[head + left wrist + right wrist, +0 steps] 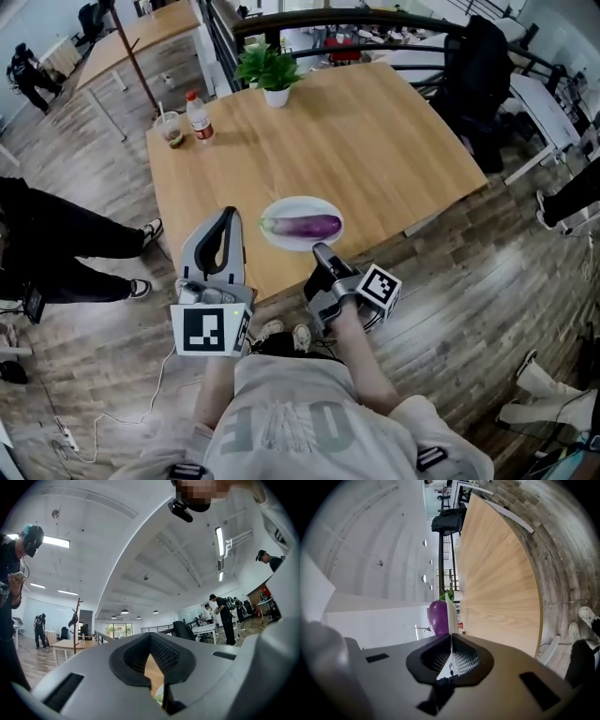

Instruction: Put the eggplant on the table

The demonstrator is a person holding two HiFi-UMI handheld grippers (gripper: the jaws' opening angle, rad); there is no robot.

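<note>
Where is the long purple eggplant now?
In the head view, the long purple eggplant lies on the round white plate at the near edge of the wooden table, ahead of the right gripper.

The eggplant [305, 226] has glossy, smooth skin, its plate [300, 204] looks smooth, and the table [375, 141] is matt grained wood.
</note>
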